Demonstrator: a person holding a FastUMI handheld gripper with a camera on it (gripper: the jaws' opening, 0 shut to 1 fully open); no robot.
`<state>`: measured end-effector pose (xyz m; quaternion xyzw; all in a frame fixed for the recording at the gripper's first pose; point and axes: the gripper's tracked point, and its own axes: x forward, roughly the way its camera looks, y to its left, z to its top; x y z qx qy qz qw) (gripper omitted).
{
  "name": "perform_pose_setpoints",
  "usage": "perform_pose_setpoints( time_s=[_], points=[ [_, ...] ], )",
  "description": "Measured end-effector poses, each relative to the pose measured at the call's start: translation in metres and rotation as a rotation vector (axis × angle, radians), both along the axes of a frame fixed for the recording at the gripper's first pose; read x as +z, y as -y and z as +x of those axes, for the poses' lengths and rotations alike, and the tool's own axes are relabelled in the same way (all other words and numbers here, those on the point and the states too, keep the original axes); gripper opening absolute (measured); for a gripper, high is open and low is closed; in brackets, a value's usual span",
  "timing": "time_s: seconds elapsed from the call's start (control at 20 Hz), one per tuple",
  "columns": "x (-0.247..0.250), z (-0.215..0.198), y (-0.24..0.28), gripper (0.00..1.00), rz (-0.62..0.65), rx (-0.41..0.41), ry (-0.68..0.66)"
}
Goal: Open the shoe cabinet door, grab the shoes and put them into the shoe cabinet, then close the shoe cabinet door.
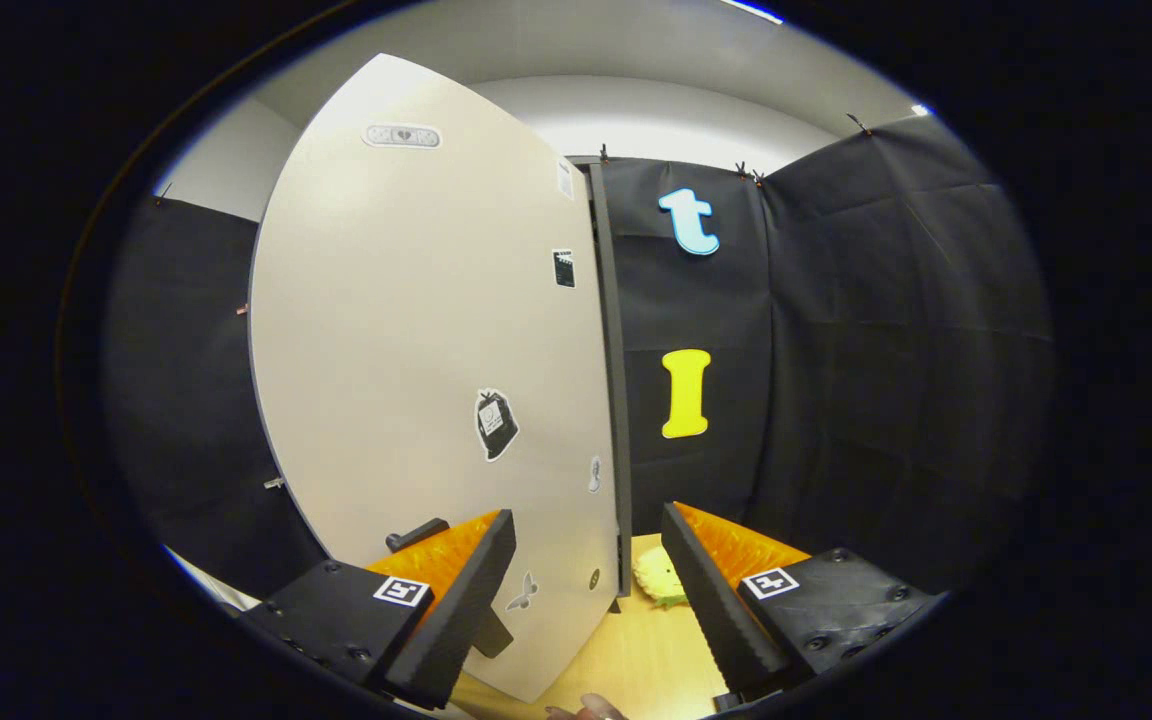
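Shoe cabinet door [416, 380], a big flat beige panel with small stickers on it, stands upright just ahead of the gripper [588, 585]. Its dark edge [614, 380] runs up and down right in front of the gap between the two fingers. Most of the door spreads out to the left of that edge, and its bottom corner comes down low between the fingers. A small dark handle [416, 533] sticks out from the door just above the left finger.

Next comes the light wooden bench [651, 650], which shows below the door and between the fingers.

The gripper has its fingers spread wide apart. They hold nothing. The left finger is in front of the door's lower part, but I cannot tell if it touches the door.

A small pale yellow fuzzy shoe [658, 578] lies on the bench just past the door's edge, close to the right finger.

A bit of a person's hand [586, 710] peeks in at the very bottom.
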<state>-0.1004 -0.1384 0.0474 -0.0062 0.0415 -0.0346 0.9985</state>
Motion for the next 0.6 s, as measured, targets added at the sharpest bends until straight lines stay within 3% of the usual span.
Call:
perform_pose_setpoints(
  time_s=[0.35, 0.6],
  points=[
    [-0.019, 0.045, -0.082, 0.98, -0.045, 0.06, -0.002],
    [-0.025, 0.052, -0.096, 0.95, -0.04, 0.046, -0.003]
  ],
)
